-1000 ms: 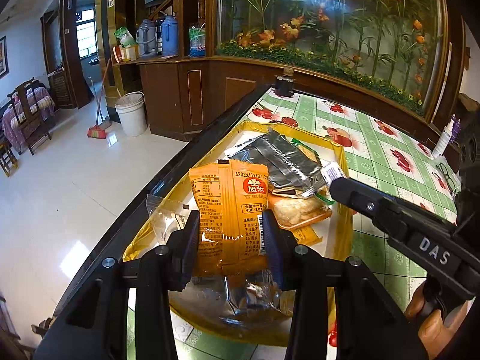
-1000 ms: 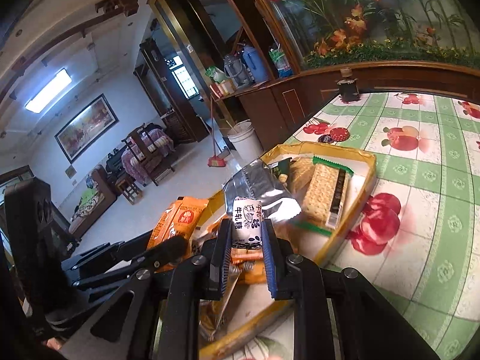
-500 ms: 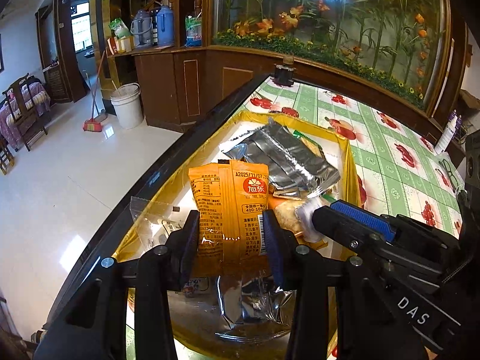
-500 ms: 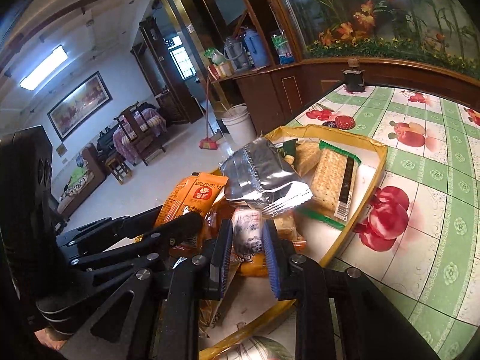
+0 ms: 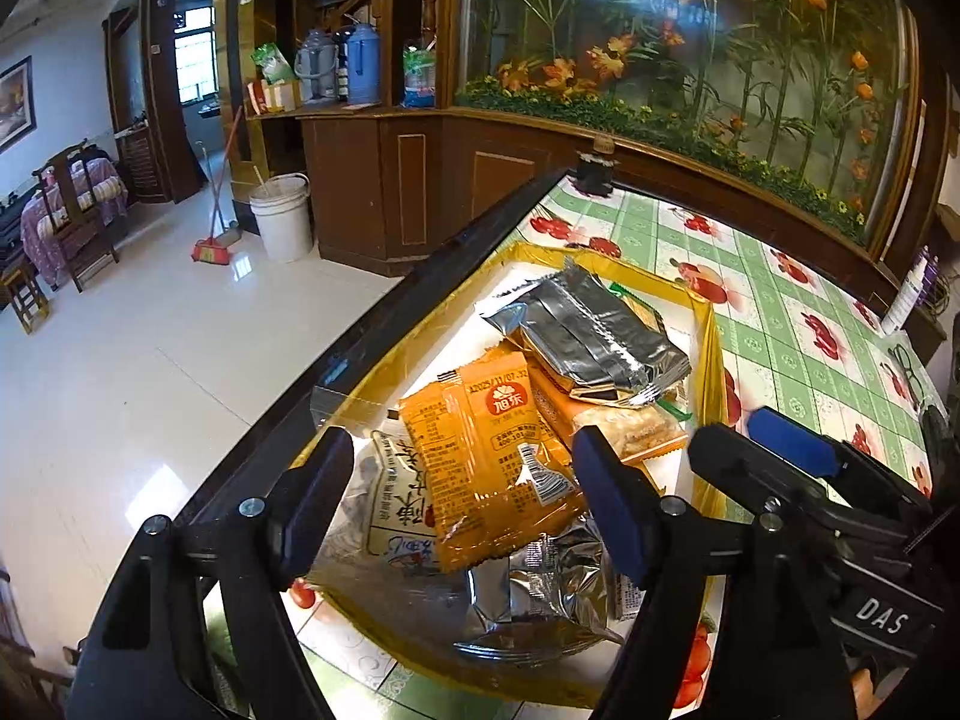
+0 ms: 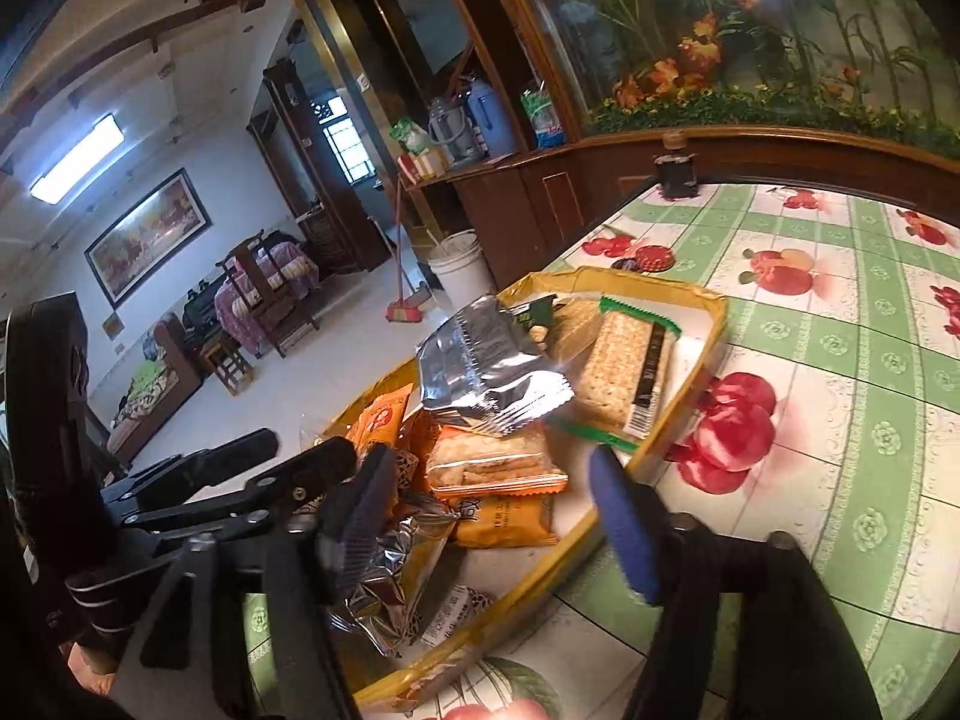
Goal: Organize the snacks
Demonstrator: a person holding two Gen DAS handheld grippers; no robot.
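Note:
A yellow tray (image 5: 711, 354) (image 6: 714, 324) at the table's left edge holds several snack packs. My left gripper (image 5: 462, 492) is open above its near end; the orange packet (image 5: 492, 450) lies loose between the fingers, on a clear pack with red print (image 5: 396, 510) and a silver bag (image 5: 540, 600). A silver foil bag (image 5: 588, 336) (image 6: 486, 372) lies on the pile farther back. My right gripper (image 6: 492, 504) is open and empty over the tray's near corner, above orange cracker packs (image 6: 498, 468). A green-edged cracker pack (image 6: 630, 366) lies at the tray's right side.
The table has a green checked cloth with fruit prints (image 6: 840, 360) and a dark left edge (image 5: 384, 324) over the floor. A small dark jar (image 5: 594, 171) stands at the far end. A white bottle (image 5: 906, 294) stands far right. A wooden planter partition (image 5: 720, 138) runs behind.
Both grippers opened. The orange packet dropped from my left gripper onto the pile. My right gripper let go of the small white packet, which lies in the tray.

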